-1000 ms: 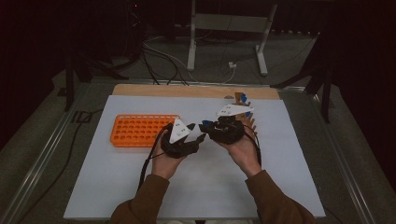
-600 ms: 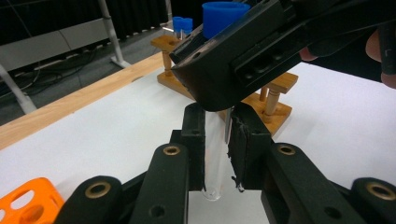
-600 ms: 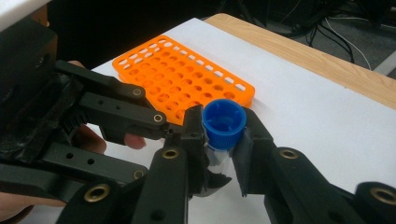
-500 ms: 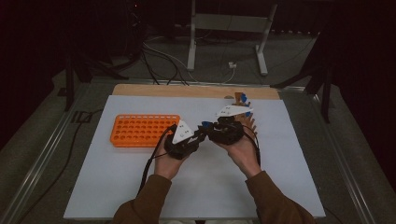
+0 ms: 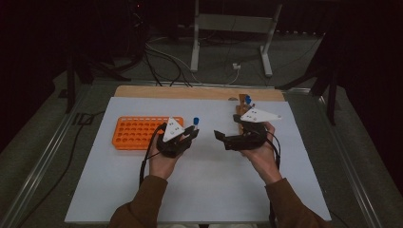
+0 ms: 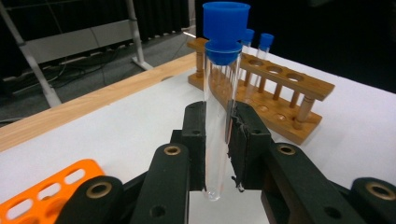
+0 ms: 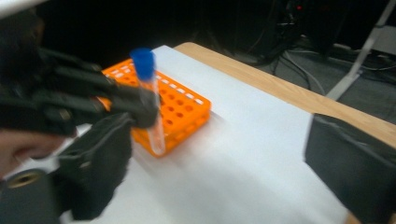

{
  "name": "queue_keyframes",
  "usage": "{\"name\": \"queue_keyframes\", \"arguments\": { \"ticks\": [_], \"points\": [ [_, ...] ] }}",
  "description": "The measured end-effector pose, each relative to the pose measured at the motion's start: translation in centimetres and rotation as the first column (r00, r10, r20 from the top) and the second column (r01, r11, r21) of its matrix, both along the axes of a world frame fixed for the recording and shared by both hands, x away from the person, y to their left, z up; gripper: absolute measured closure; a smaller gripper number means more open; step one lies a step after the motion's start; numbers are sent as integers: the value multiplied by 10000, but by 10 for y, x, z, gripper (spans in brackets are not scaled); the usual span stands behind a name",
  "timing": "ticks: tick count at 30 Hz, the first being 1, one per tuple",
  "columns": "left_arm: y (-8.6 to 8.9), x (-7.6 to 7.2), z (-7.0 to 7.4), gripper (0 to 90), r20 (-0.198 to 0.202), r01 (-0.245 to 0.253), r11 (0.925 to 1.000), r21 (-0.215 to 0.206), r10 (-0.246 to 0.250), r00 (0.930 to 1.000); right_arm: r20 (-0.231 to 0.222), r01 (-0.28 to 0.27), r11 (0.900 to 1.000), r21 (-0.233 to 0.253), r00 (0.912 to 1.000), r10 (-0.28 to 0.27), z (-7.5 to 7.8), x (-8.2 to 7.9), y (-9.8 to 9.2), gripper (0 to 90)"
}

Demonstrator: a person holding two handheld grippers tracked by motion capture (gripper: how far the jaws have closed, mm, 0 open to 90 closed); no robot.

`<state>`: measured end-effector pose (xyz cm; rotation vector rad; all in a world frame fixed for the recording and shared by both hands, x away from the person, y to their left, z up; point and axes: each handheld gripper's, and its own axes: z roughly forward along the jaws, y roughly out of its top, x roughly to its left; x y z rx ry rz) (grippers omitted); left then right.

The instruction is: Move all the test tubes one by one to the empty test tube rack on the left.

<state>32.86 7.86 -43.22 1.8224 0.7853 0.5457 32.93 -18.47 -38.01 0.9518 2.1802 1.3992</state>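
Left tongs (image 6: 217, 154) clamped on clear blue-capped glass test tube (image 6: 219, 116), upright, right of orange plastic rack (image 5: 138, 133). Right tongs (image 5: 223, 137) wide open, empty. Keep tube vertical; align over hole before lowering.

Overhead view; two close gripper views

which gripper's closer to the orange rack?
Left. The left gripper, shut on the test tube, sits at the orange rack's right end; the right gripper is farther right.
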Motion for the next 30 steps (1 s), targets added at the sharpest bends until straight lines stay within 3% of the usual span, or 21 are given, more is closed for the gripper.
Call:
{"name": "queue_keyframes", "arguments": {
  "ticks": [6, 19, 22, 30],
  "points": [
    [12, 2, -1, 783, 156, -272, 9996, -42, 272, 9995, 400, 656, 9972, -363, 9971, -641, -12, -8, -20, 0],
    [34, 10, -18, 782, -151, -1212, 9926, -75, 1211, 9925, 375, 1164, 9931, 111, 9924, -1168, -30, -25, -61, 0],
    [36, 12, -21, 782, -221, -1330, 9910, -123, 1327, 9909, 249, 1252, 9921, -32, 9918, -1251, -36, -25, -66, 0],
    [42, 16, -35, 782, -523, -1722, 9851, -21, 1719, 9837, 263, 1361, 9904, 247, 9903, -1367, -34, -29, -75, 0]
  ]
}}
